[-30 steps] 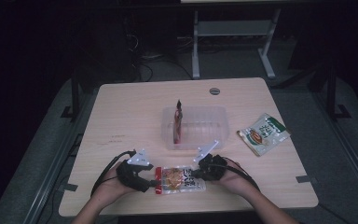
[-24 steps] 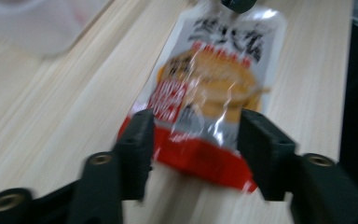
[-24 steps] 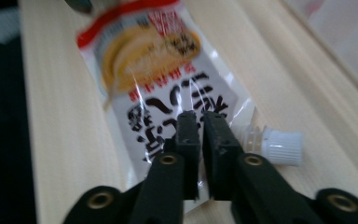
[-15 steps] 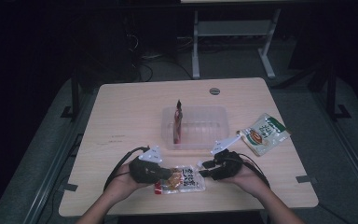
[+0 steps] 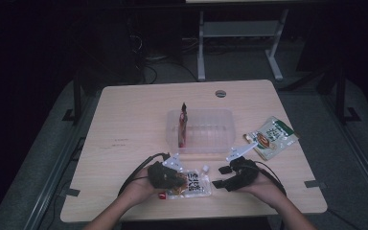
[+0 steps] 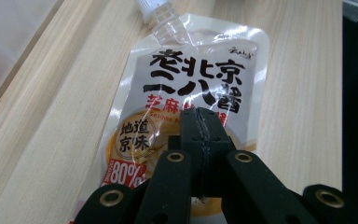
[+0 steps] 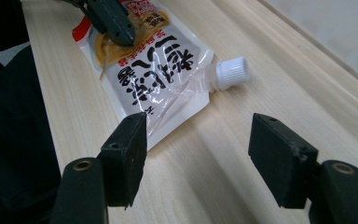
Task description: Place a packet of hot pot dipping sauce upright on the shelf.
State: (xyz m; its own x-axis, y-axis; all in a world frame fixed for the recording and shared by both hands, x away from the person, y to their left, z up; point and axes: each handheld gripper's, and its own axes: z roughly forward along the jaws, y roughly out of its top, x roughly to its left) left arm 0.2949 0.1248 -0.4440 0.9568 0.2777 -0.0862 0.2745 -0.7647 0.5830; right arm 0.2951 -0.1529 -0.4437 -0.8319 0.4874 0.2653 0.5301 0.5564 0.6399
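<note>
The sauce pouch lies flat at the worktop's near edge. Left claw, open a second ago, now seems clamped on it; right claw has let go, gaping empty beside its cap.

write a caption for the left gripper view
Left gripper with jaws shut over a spouted sesame paste pouch lying on the wooden table.

A pale wood tabletop with a round grommet hole near its far edge stands on a grey floor. Behind it, a white metal frame rises into a room so dark that its walls cannot be made out. What look like loose cables lie on the floor beyond.
</note>
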